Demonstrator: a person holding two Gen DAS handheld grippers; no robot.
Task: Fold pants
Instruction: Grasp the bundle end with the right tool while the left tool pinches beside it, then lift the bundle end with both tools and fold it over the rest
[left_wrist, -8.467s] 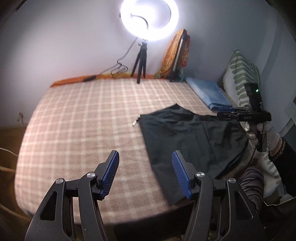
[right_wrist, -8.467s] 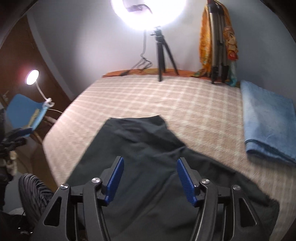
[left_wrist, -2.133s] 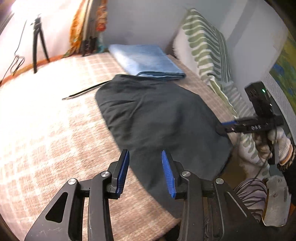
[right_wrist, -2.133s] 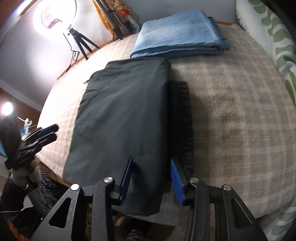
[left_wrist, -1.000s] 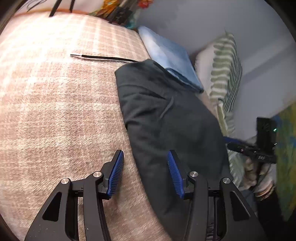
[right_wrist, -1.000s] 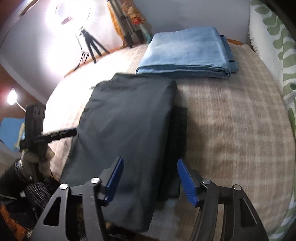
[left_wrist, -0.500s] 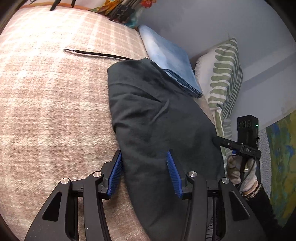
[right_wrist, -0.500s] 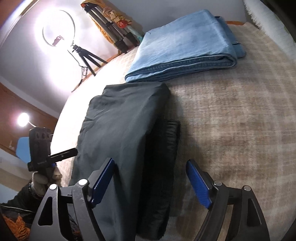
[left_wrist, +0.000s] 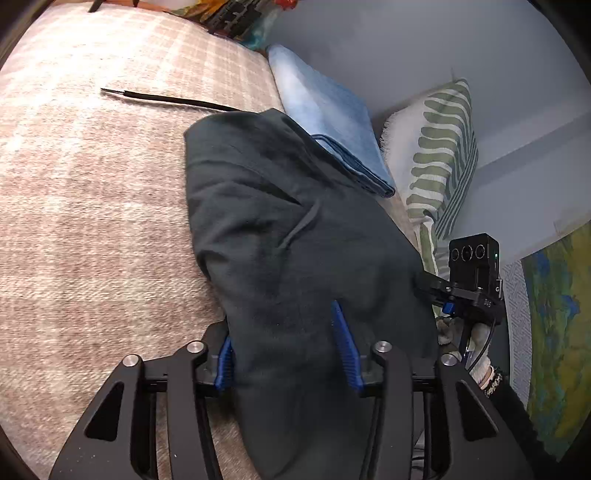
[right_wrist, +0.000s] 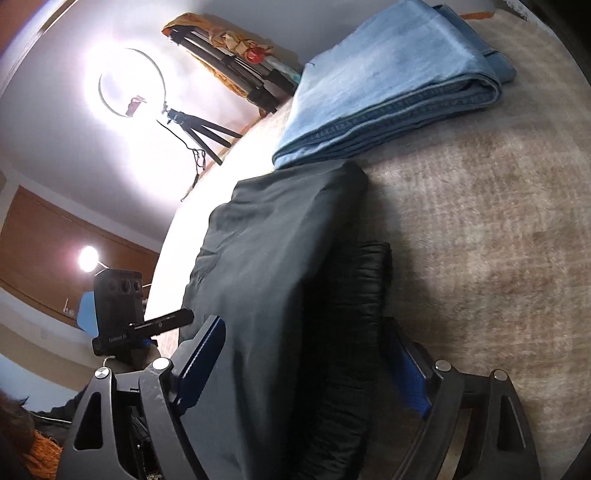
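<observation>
Dark pants lie folded lengthwise on the plaid bed cover, their near end hanging over the bed's edge. My left gripper straddles that near end. Its jaws are closing with the cloth between them: one pad sits at the left edge, the other rests on top. In the right wrist view the pants show a ribbed black waistband sticking out on the right. My right gripper is low over this side. Its jaws are opening, wide apart, with the cloth and waistband between them.
Folded blue jeans lie just beyond the pants, against a green-striped pillow. A black drawstring trails left from the pants. At the far edge of the bed stand a lit ring light on a tripod and more tripods.
My left gripper has slid onto the pants' near end and its jaws have narrowed. My right gripper has sunk lower and tilted, and its jaws have spread wide around the waistband side.
</observation>
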